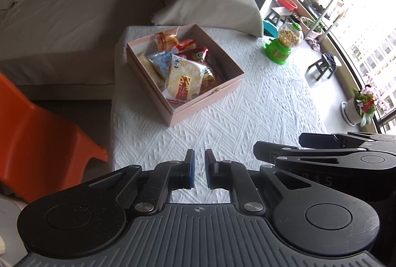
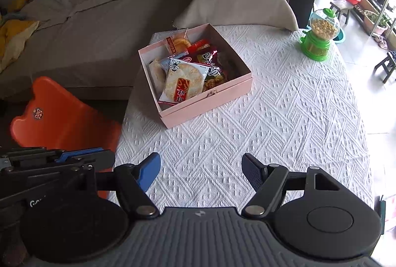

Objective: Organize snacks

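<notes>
Snacks in pink box (open)

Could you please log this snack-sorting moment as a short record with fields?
surface: table under a white textured cloth
container: open pink box, on the cloth
contents: snack packets; a round rice cracker pack lies on top
other item: green candy dispenser, standing apart from the box
left tongs: shut, holding nothing
right tongs: open, holding nothing
</notes>
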The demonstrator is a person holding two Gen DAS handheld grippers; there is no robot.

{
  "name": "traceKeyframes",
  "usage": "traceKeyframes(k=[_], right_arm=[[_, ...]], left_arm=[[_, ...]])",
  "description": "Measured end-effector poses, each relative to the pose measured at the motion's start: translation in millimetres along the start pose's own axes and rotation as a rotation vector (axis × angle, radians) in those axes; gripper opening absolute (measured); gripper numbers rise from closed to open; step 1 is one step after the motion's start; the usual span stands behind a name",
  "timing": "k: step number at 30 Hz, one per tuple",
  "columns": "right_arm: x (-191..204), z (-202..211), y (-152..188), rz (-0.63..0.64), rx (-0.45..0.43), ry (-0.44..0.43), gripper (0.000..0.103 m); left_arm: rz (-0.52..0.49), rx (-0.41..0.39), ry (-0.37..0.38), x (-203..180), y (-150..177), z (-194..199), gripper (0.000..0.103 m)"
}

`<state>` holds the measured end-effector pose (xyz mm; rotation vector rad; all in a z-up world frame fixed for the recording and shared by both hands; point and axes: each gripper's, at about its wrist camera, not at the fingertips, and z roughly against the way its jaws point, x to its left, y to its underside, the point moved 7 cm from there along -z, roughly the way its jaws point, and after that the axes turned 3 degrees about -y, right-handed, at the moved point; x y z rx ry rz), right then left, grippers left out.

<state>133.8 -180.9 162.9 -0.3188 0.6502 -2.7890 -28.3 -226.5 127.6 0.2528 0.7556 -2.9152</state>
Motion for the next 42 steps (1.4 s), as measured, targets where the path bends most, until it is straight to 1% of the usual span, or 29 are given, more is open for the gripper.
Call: traceKeyframes(k=[34, 38, 40, 42], right_arm=[[0.0, 5.9, 10.8, -0.01, -0.006, -0.002, 0.073], [-0.5, 7.1, 11.5, -0.013, -0.008, -0.003, 0.073], [-0.6, 7.1, 11.5, -0.013, -0.01, -0.004, 0.073], [-1.5, 7.7, 11.6, -0.015, -0.015, -0.004, 0.073]], left_arm=[[-0.015, 0.0, 0.001, -6.1, 8.6, 2.5, 0.011], [-0.013, 0.0, 0.015, -7.4, 9.7, 4.5, 0.012], [-0.017, -0.006, 0.027, -8.7, 10.3, 5.2, 0.011], [-0.027, -0.023, 0.015, -9.1, 10.3, 5.7, 0.011]])
